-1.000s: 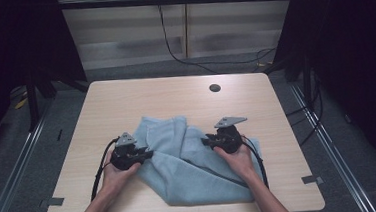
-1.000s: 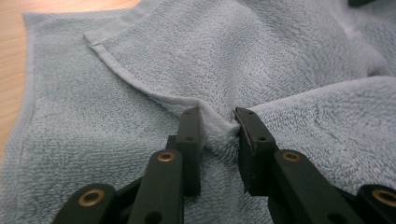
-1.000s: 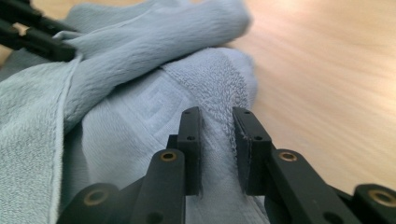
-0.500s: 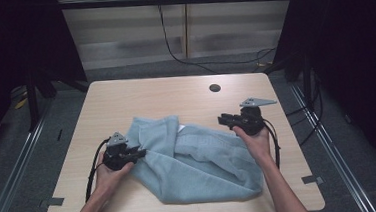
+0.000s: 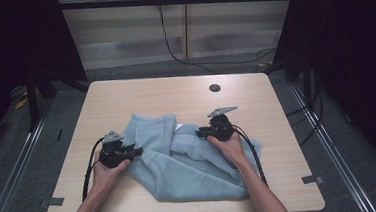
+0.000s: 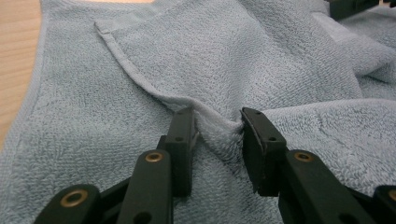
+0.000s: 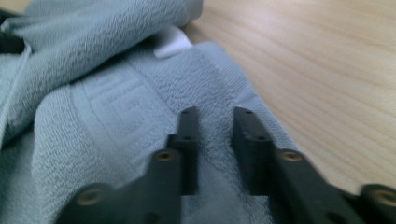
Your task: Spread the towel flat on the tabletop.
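Fingers (image 6: 184, 135) of left gripper (image 5: 135, 152) pinching a ridge of blue towel (image 5: 190, 171); right gripper (image 5: 202, 132) closing on its far fold, nearer the loose upper hem.

Both forearms come in from the bottom of the high view, reaching forward, with a hand around each tool. The left gripper (image 5: 138, 151) lies low and points to the right; its jaws have just been opening a little, with a fold of cloth between them. The right gripper (image 5: 200, 132) points left; its jaws have just been closing over cloth.
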Tool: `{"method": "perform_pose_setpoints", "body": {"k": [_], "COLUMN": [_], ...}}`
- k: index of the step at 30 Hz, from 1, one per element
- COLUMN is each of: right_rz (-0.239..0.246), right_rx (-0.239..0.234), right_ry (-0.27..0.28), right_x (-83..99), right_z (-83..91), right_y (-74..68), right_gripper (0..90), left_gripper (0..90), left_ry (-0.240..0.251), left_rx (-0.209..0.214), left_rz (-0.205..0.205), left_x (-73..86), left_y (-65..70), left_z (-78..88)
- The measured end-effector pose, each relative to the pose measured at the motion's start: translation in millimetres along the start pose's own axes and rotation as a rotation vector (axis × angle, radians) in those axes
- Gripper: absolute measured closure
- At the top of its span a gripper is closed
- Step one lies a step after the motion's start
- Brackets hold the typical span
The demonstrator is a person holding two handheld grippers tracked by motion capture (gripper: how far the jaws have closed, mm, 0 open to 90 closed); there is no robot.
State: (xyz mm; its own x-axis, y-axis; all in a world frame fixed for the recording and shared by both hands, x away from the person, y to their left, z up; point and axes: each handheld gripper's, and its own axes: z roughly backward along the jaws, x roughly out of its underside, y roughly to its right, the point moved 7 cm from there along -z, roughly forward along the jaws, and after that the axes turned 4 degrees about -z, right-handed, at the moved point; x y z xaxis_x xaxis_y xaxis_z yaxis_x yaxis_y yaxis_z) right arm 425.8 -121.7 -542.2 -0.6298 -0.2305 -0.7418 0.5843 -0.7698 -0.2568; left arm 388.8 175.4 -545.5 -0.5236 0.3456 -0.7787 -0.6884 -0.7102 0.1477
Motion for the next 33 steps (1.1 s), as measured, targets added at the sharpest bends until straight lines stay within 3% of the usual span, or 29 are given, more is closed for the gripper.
{"method": "perform_pose_setpoints", "body": {"k": [4, 6, 7, 9, 12, 14, 16, 19, 21, 24, 25, 30, 33], "right_rz": [-0.04, -0.024, -0.007, -0.029, -0.103, -0.127, -0.164, -0.183, -0.173, -0.127, -0.123, -0.08, -0.053], "right_rx": [0.044, 0.055, 0.097, 0.117, 0.229, 0.318, 0.366, 0.383, 0.343, 0.346, 0.316, 0.221, 0.172], "right_ry": [0.056, 0.055, 0.049, 0.069, 0.142, 0.134, 0.143, 0.155, 0.152, 0.155, 0.157, 0.101, 0.053], "right_x": [-15.2, -19.4, -21.1, -24.5, -29.1, -24.9, -19.6, -12.3, -9.8, -7.9, -6.4, 11.6, 29.3], "right_z": [18.4, 26.0, 29.3, 35.3, 53.2, 61.0, 69.1, 77.5, 79.9, 88.1, 91.1, 99.2, 99.9], "right_y": [16.3, 20.3, 23.7, 32.7, 62.8, 81.8, 95.4, 103.3, 98.2, 84.6, 77.8, 48.2, 26.8], "right_gripper": [88.7, 88.9, 89.0, 89.1, 89.1, 89.0, 87.6, 79.8, 68.1, 60.4, 58.1, 55.3, 54.4], "left_gripper": [66.9, 66.7, 67.2, 67.3, 67.3, 67.2, 67.2, 67.2, 66.9, 63.8, 62.0, 56.8, 56.8], "left_ry": [0.007, 0.001, 0.004, -0.007, -0.015, -0.021, -0.019, -0.032, -0.043, -0.031, -0.022, 0.081, 0.115], "left_rx": [-0.003, -0.004, -0.008, -0.019, -0.024, -0.02, -0.016, -0.014, 0.001, 0.02, 0.025, 0.07, 0.064], "left_rz": [0.019, 0.007, 0.01, 0.003, 0.005, 0.015, 0.027, 0.023, 0.014, 0.006, 0.004, 0.015, 0.033], "left_x": [1.3, 2.0, 1.7, 2.8, 6.4, 11.2, 15.9, 22.2, 27.3, 29.7, 29.2, 9.7, -3.3], "left_y": [-2.3, -3.3, -2.9, -3.5, -4.8, -5.7, -4.3, 0.1, 5.3, 11.5, 13.0, 13.0, 7.5], "left_z": [3.1, 4.3, 4.4, 5.6, 9.5, 14.6, 20.0, 28.4, 35.2, 44.6, 46.4, 54.7, 52.5]}}
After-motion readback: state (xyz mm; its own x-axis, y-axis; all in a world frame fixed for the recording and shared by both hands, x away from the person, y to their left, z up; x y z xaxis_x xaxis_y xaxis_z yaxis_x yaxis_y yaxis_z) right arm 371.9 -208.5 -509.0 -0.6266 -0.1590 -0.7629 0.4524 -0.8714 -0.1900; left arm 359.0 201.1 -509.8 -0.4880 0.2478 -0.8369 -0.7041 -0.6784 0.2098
